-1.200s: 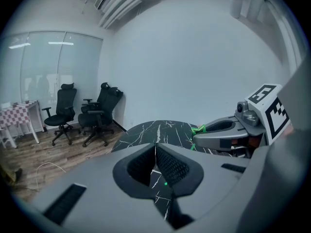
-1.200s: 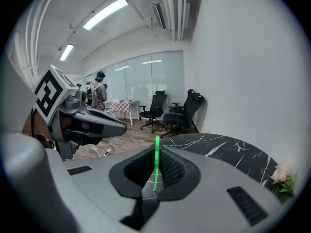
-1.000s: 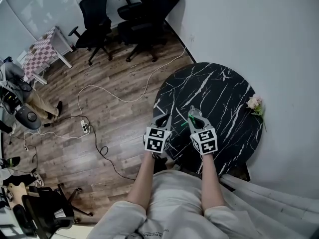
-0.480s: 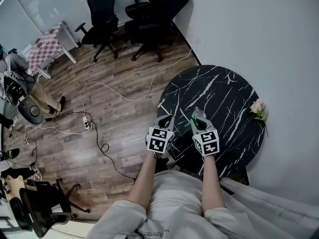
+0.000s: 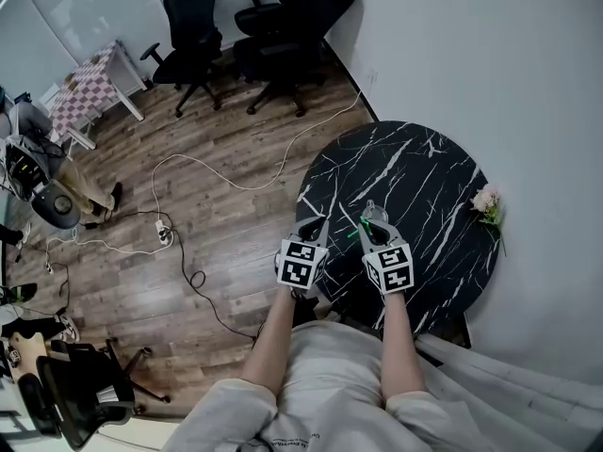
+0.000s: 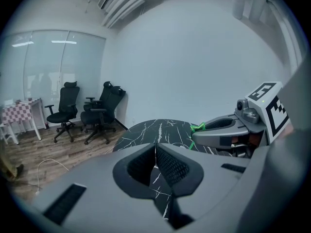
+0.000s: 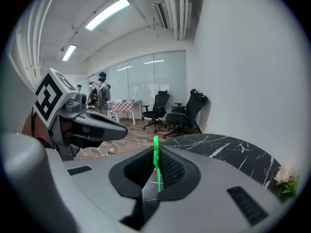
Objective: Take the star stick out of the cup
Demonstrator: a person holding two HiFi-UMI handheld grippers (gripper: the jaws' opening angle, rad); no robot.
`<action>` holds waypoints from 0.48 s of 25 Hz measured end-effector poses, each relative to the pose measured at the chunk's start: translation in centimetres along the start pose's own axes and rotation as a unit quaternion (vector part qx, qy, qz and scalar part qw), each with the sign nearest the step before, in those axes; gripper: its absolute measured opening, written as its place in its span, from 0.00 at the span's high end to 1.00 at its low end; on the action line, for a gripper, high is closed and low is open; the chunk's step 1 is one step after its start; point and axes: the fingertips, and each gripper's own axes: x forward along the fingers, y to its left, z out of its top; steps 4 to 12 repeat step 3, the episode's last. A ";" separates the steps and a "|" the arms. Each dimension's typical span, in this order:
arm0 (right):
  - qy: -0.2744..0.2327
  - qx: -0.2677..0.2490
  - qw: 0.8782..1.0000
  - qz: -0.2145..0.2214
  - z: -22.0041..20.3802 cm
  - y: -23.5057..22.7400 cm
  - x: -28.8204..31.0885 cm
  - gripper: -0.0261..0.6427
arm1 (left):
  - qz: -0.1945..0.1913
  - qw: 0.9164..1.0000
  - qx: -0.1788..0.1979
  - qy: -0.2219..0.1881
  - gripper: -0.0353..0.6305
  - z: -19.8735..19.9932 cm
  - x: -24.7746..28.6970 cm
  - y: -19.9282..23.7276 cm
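A thin green star stick point(image 7: 156, 152) stands upright between the pads of my right gripper point(image 7: 155, 169), which is shut on it. Its star tip point(image 6: 197, 127) pokes out of the right gripper point(image 6: 221, 134) in the left gripper view. From the head view the stick point(image 5: 355, 230) shows as a green speck beside the right gripper point(image 5: 369, 215). My left gripper point(image 5: 315, 224) hovers level with it at the table's near left edge. Its jaws point(image 6: 155, 152) are shut with nothing between them. I cannot make out a cup in any view.
Both grippers are over the near edge of a round black marble table point(image 5: 419, 172). A small bunch of pink flowers point(image 5: 483, 199) lies at its right rim by the white wall. Office chairs point(image 5: 193, 36) stand beyond; a white cable point(image 5: 217, 179) runs across the wooden floor.
The head camera's view shifted slightly a second ago. Both grippers stay where they were over the table, the right one still shut on the stick.
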 end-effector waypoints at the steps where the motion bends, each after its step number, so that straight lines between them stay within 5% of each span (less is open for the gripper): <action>1: 0.000 -0.001 1.000 0.001 0.0 0.1 0.0 0.89 | 0.000 1.000 -0.001 0.001 0.91 -0.1 0.0 0.0; 12: 0.000 -0.004 1.000 0.003 0.1 0.4 0.1 0.89 | 0.001 1.000 -0.002 0.002 0.91 -0.3 -0.1 0.1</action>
